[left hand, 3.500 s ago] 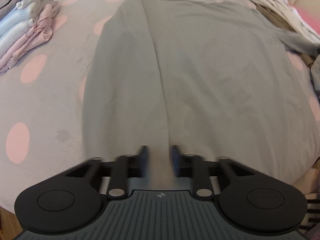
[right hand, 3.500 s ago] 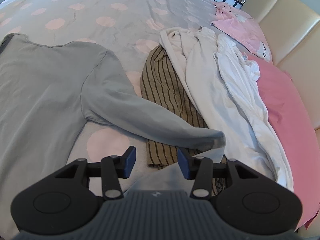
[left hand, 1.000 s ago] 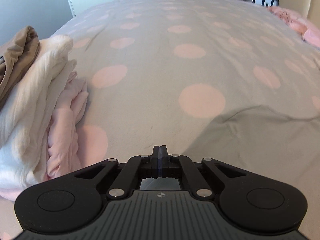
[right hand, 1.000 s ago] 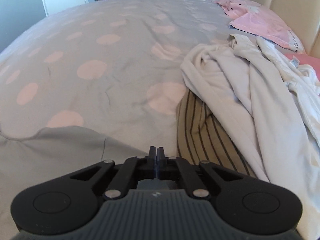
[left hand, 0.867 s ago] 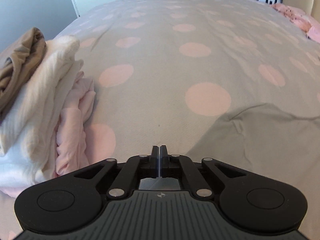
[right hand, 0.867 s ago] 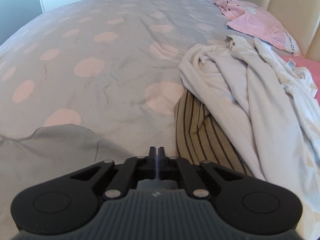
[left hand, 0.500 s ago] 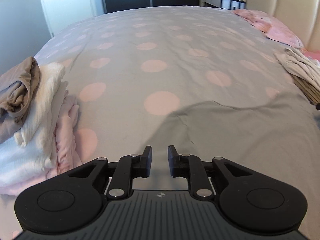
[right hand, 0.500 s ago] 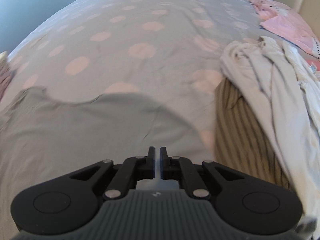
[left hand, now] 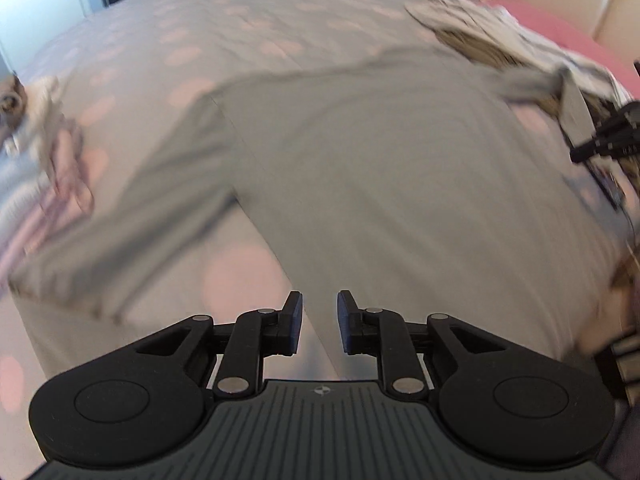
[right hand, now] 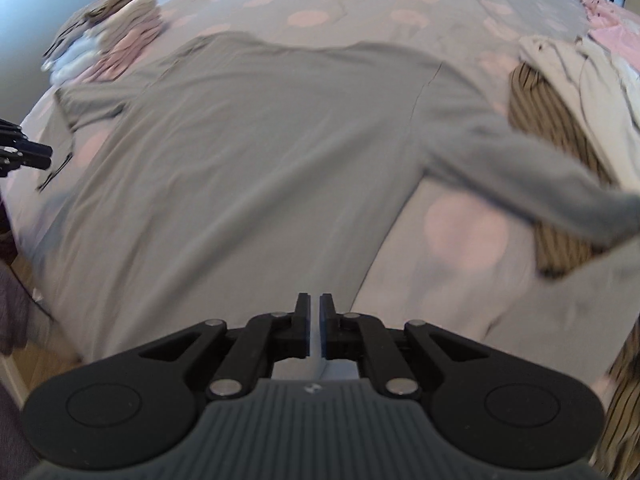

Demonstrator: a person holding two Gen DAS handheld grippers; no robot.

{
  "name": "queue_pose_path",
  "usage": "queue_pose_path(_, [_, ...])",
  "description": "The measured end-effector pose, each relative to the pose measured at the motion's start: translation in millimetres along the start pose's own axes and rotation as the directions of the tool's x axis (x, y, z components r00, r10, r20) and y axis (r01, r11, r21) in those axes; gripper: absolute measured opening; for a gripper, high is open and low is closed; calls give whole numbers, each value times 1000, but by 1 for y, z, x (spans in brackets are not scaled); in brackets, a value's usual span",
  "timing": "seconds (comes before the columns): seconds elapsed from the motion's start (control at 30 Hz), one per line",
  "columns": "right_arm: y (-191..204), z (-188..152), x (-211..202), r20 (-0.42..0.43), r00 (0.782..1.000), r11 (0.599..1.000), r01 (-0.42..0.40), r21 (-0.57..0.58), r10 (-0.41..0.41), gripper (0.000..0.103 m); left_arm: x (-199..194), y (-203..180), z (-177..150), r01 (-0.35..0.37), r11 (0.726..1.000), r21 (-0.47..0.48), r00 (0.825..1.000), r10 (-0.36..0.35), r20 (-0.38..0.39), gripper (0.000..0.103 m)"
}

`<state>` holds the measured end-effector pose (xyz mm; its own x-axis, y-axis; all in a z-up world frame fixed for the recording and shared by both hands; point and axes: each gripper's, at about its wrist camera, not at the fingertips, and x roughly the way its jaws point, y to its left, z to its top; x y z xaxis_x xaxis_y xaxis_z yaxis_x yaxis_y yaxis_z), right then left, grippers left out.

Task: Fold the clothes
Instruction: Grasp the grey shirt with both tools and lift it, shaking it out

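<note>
Both grippers have pulled back from the shirt's top edge, so the whole grey shirt (right hand: 256, 152) now lies spread flat on the spotted bedspread (right hand: 360, 12), sleeves out. At the left sits the folded pile (right hand: 116, 36). The left gripper (left hand: 319, 322) has its jaws parted, holding nothing. The right gripper (right hand: 314, 326) shows a narrow gap, also empty. Rightmost lie the striped garment (right hand: 552, 120) and white clothes (right hand: 580, 64).
</note>
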<state>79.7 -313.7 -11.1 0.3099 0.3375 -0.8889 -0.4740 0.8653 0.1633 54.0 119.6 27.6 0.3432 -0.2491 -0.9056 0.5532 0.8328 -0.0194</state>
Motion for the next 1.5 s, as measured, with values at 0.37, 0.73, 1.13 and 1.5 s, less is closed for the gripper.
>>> queue_pose_path(0.37, [32, -108, -2, -209, 976, 991, -86, -104, 63, 10, 7, -68, -89, 92, 966, 240, 977, -42, -207, 17])
queue_pose_path(0.73, [36, -118, 18, -269, 963, 988, -62, -145, 21, 23, 42, -88, -114, 40, 934, 355, 953, 71, -294, 17])
queue_pose_path(1.13, [43, -118, 27, -288, 957, 981, -94, -169, 42, 4, 51, -96, -117, 62, 922, 383, 966, 40, -254, 3])
queue_pose_path(1.5, [42, -100, 14, -432, 901, 958, -150, -245, 31, 0, 3, -66, -114, 158, 971, 178, 945, -97, -312, 1])
